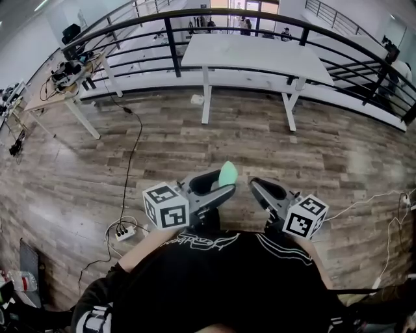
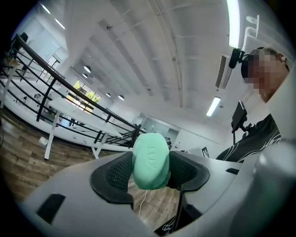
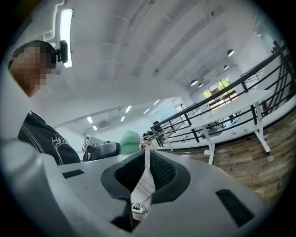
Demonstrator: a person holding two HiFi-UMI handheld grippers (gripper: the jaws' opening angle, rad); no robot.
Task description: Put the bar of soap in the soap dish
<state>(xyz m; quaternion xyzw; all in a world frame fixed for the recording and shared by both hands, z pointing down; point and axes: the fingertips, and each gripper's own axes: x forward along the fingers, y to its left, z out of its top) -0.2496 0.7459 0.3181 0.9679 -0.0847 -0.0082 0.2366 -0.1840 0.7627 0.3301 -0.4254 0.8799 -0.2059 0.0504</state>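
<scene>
A mint-green oval bar of soap (image 1: 227, 174) stands up between the black pads of my left gripper (image 1: 223, 184), which is shut on it. In the left gripper view the soap (image 2: 151, 159) fills the gap between the jaws of the left gripper (image 2: 151, 172). My right gripper (image 1: 255, 185) is held beside it, close to the person's chest. Its jaws are together with nothing between them, and it looks shut in the right gripper view (image 3: 147, 156). The soap (image 3: 129, 140) shows there off to the left. Both grippers point level, out over the wooden floor. No soap dish is in view.
A long white table (image 1: 253, 55) stands ahead by a black railing (image 1: 195, 16). A cluttered desk (image 1: 65, 81) is at the far left. A power strip (image 1: 125, 231) with cables lies on the floor, and a plastic bottle (image 1: 23, 281) sits at the lower left.
</scene>
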